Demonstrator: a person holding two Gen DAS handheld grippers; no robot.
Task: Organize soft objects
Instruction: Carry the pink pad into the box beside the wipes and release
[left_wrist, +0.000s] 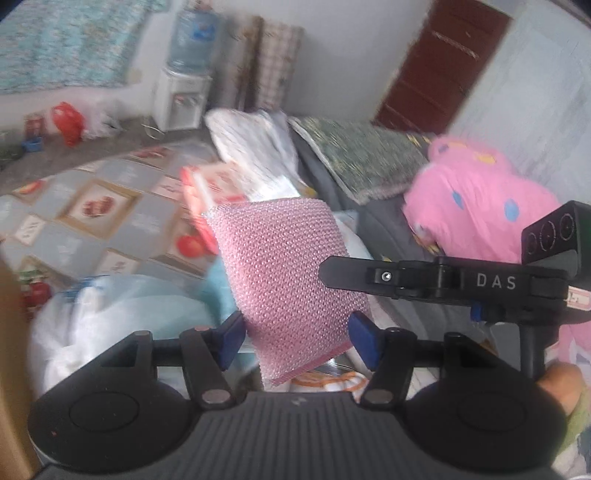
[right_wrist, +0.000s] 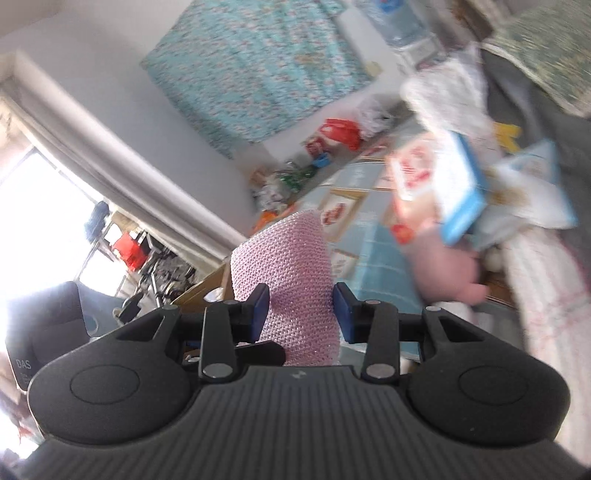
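Observation:
A pink mesh scrub sponge (left_wrist: 284, 273) is held up in the air by both grippers. My left gripper (left_wrist: 299, 338) has its blue pads against the sponge's lower edges and is shut on it. In the left wrist view the right gripper's black finger (left_wrist: 354, 277) reaches in from the right onto the sponge's side. In the right wrist view my right gripper (right_wrist: 301, 310) is shut on the same sponge (right_wrist: 284, 258), which stands up between its pads. The left gripper's body (right_wrist: 48, 325) shows at the lower left there.
Below lies a patterned blanket (left_wrist: 92, 199) with soft things piled on it: a pink spotted plush (left_wrist: 476, 210), a white bag (left_wrist: 110, 321), a green patterned cushion (left_wrist: 365, 155), packaged items (right_wrist: 439, 184). A water dispenser (left_wrist: 184, 74) stands by the far wall.

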